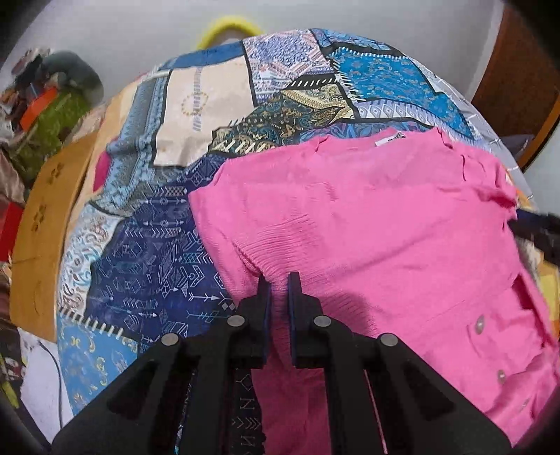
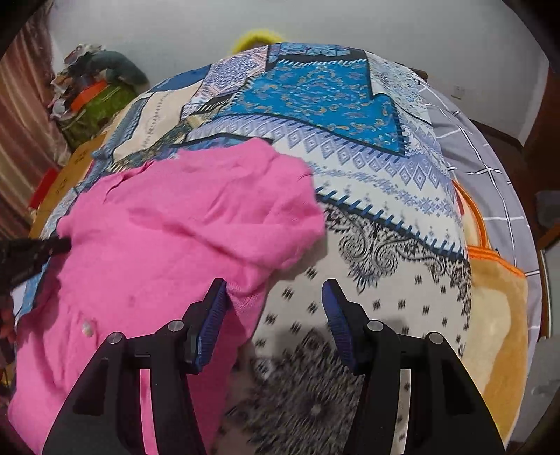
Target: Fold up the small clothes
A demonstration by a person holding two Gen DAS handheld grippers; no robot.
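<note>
Left fingers (image 1: 279, 280) pinch pink cardigan (image 1: 367, 217) on patchwork bedspread (image 1: 147, 252); right fingers (image 2: 274, 290) gape empty.

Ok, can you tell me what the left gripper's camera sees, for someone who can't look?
The left gripper is pinching the ribbed edge of a pink buttoned cardigan that lies on a blue patchwork bedspread. A yellow ring peeks over the far edge.

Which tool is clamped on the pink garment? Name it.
The left tool: its blue-padded fingers are nearly closed, pinching a ribbed edge of the pink knitted buttoned garment. The right tool stands wide open, gripping nothing.
</note>
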